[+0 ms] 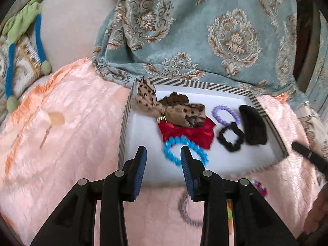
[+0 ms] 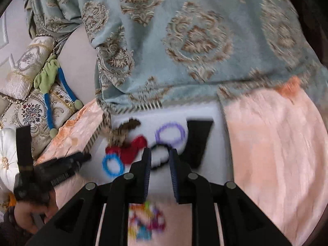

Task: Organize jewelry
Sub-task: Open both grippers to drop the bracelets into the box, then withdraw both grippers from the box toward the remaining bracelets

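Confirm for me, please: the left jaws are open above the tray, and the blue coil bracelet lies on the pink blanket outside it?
Not quite. The blue coil bracelet lies inside the striped tray, just in front of the red bow, as the left wrist view shows. The left gripper does have its jaws open above the tray.

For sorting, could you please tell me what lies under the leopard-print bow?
The red bow lies partly under the leopard-print bow, in the white tray; anything else beneath is covered.
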`<state>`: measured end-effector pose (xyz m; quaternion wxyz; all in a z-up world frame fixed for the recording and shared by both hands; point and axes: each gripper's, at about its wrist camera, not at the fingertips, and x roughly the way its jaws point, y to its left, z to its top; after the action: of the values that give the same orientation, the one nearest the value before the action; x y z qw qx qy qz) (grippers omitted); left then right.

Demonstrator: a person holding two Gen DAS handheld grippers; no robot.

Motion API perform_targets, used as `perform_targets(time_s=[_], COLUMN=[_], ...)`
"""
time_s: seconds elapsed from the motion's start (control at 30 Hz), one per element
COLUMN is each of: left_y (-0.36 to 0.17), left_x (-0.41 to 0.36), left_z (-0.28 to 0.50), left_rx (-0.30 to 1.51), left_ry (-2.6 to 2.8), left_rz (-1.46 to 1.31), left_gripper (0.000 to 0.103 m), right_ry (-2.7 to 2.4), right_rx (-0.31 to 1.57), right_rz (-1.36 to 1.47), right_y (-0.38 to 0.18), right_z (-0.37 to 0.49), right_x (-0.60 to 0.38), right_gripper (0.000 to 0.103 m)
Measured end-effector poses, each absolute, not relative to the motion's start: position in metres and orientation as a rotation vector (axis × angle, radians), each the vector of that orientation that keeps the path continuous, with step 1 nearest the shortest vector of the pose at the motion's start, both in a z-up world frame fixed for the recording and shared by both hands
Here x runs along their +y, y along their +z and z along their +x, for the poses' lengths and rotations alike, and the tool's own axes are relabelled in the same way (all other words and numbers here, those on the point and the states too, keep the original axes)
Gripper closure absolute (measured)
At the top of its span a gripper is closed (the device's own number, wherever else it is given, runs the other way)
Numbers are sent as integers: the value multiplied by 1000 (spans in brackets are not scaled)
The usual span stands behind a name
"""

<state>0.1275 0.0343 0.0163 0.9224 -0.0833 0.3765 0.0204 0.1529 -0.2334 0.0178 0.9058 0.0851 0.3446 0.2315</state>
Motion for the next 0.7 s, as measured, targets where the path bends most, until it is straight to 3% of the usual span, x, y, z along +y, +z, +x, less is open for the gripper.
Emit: perform_targets(time_s=[0.23,0.7], left_y=[-22,-48], left_x=[16,-9], left_z=[90,107], left_rx=[822,869], left_ry=[-2,24], left_rz=[-154,-8], left_gripper=[85,83], right_ry=[384,514], right_rx=[876,846], right_rz=[180,124], right_y=[-39,-40], right_z=[119,122], right_x=[-256,-216], right_gripper=[85,82])
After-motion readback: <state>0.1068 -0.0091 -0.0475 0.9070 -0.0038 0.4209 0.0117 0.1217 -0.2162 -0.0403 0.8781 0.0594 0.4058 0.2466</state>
